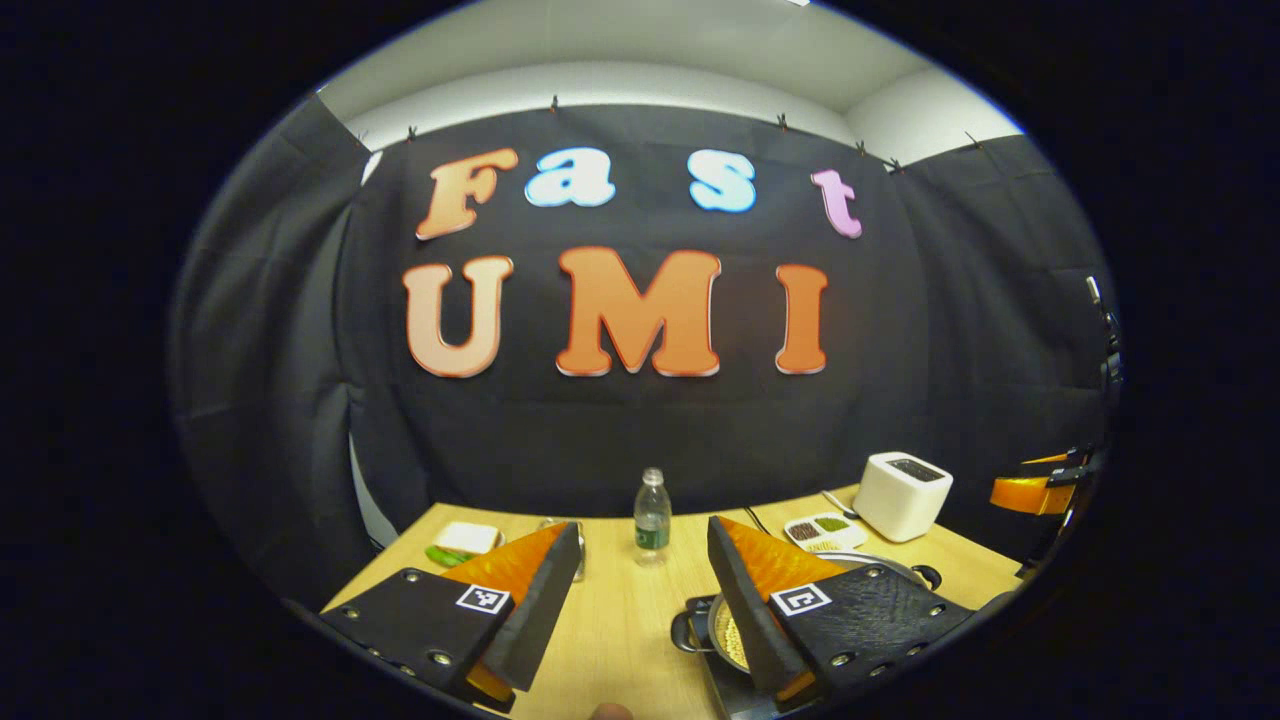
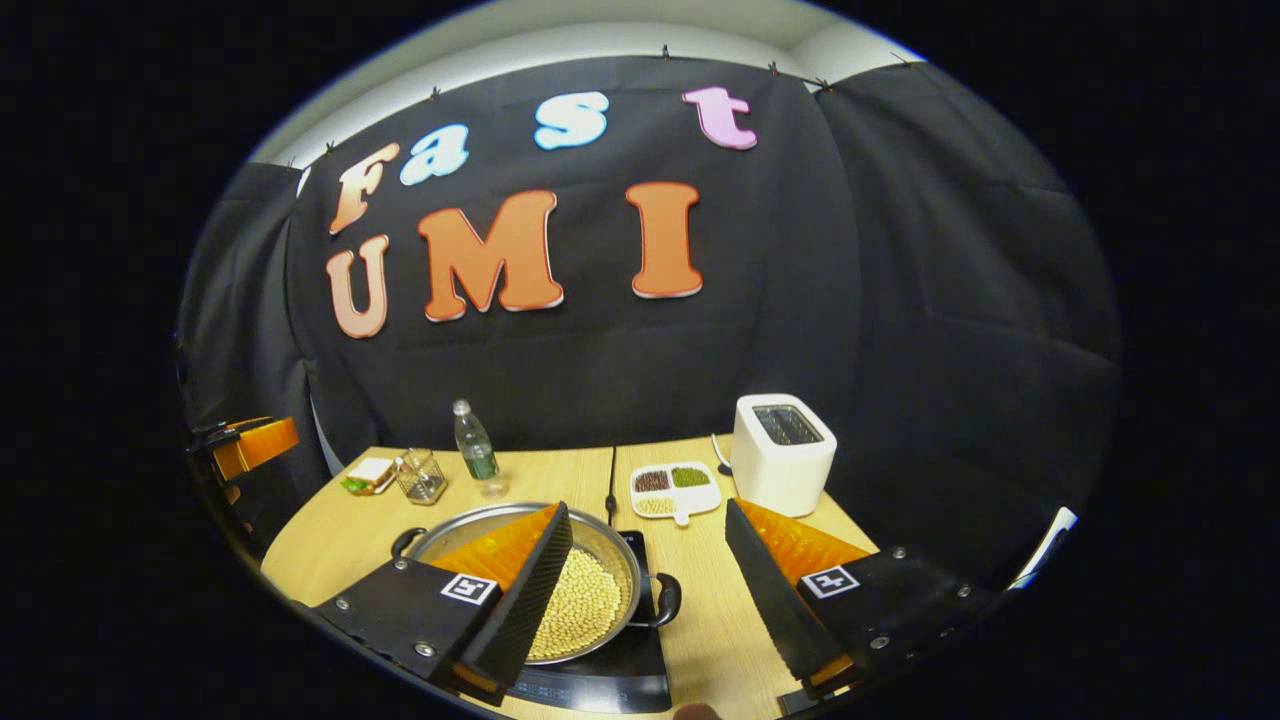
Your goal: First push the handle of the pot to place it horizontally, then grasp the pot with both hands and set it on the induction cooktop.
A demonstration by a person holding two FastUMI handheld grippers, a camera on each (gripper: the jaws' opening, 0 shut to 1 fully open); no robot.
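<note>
Pot (image 2: 560, 590) of beans resting on the induction cooktop (image 2: 610, 670); left gripper (image 1: 645, 590) and right gripper (image 2: 650, 590) both spread apart, empty, above the bench (image 2: 700, 600).

**Q:** Left one, what does it look like?

**A:** My left gripper (image 1: 643, 523) has two wedge-shaped fingers that taper to points, with finely textured outer faces. Each is bolted to a flat plate (image 1: 420, 625). There's a square black-and-white marker (image 1: 483, 598) at lower left of the frame and a twin at lower right. Round metal screws (image 1: 440, 657) dot the plate edges.

**Q:** Right one?

**A:** My right gripper (image 2: 647, 505) is the same build. Its inner faces are ribbed, almost saw-toothed at lower right. One tag (image 2: 468, 588) sits on each plate, and shiny bolts (image 2: 425, 649) are at the plate corners.
</note>
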